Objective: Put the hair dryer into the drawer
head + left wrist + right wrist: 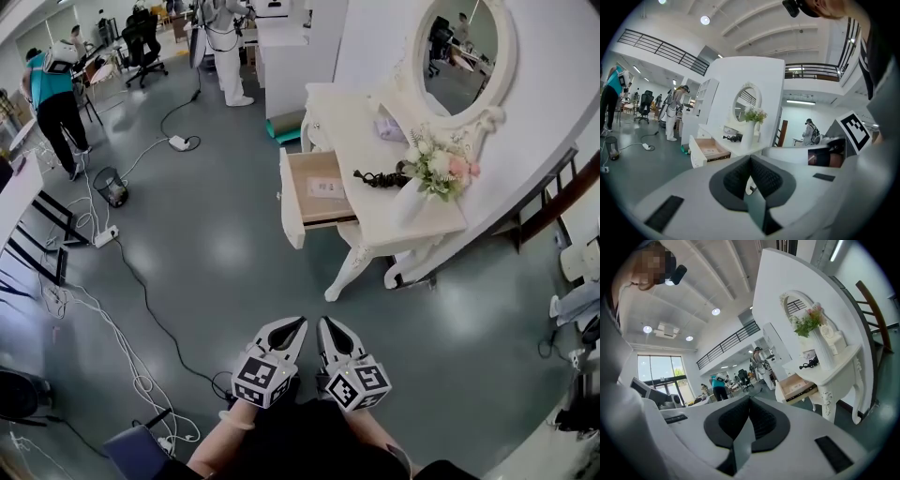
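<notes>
A black hair dryer [379, 178] with its cord lies on the white dressing table [412, 220], beside a vase of flowers [436, 171]. The table's drawer [314, 192] is pulled out, with a paper sheet on its bottom. My left gripper [298, 324] and right gripper [324, 324] are side by side near the floor, well short of the table, both shut and empty. In the left gripper view the shut left gripper [750, 161] faces the drawer [710, 150] and the hair dryer [733, 138]. Past the right gripper [750, 401] stand the drawer [797, 386] and hair dryer [809, 363].
Cables and a power strip [178, 142] run over the grey floor at the left, near a wire waste basket [111, 186]. People [52, 94] stand at the far back. A black frame [37, 246] stands at the left edge. An oval mirror [459, 47] tops the table.
</notes>
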Demonstrator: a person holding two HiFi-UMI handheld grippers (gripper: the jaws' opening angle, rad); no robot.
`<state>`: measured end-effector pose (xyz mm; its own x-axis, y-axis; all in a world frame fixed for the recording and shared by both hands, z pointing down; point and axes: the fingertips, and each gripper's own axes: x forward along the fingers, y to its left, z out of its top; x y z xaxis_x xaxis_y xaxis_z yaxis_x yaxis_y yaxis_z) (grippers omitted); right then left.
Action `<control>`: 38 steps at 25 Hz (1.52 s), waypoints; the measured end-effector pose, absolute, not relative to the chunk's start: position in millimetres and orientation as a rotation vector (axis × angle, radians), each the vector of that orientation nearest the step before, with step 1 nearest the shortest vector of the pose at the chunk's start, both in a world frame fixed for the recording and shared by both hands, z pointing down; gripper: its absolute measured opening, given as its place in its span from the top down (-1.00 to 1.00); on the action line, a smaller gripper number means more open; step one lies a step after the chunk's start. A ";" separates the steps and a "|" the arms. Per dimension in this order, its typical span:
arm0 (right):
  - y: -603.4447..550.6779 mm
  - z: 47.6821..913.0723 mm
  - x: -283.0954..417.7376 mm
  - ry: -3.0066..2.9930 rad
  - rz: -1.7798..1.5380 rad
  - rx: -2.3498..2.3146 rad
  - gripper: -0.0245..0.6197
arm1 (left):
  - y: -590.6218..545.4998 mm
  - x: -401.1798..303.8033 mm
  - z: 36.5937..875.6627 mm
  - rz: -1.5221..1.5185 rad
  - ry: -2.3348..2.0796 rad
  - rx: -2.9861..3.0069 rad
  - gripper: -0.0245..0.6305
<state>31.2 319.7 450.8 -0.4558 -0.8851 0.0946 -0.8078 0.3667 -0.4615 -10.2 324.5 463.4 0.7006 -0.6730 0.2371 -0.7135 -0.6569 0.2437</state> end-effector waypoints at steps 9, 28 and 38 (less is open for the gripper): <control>282.1 455.1 15.1 2.429 -0.683 -1.593 0.84 | 282.9 -37.4 467.7 0.186 -1.094 2.552 0.87; 205.0 455.4 12.8 2.332 -0.617 -1.709 0.84 | 201.5 -53.9 470.3 0.169 -1.004 2.583 0.86; 196.3 455.5 9.2 2.301 -0.636 -1.712 0.84 | 196.5 -54.3 473.0 0.167 -0.960 2.585 0.87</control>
<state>9.2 196.3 455.5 -0.3070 -0.9473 0.0917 -0.8598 0.2347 -0.4535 -54.3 196.5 473.0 0.7601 -0.6047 0.2378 -0.6495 -0.6962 0.3056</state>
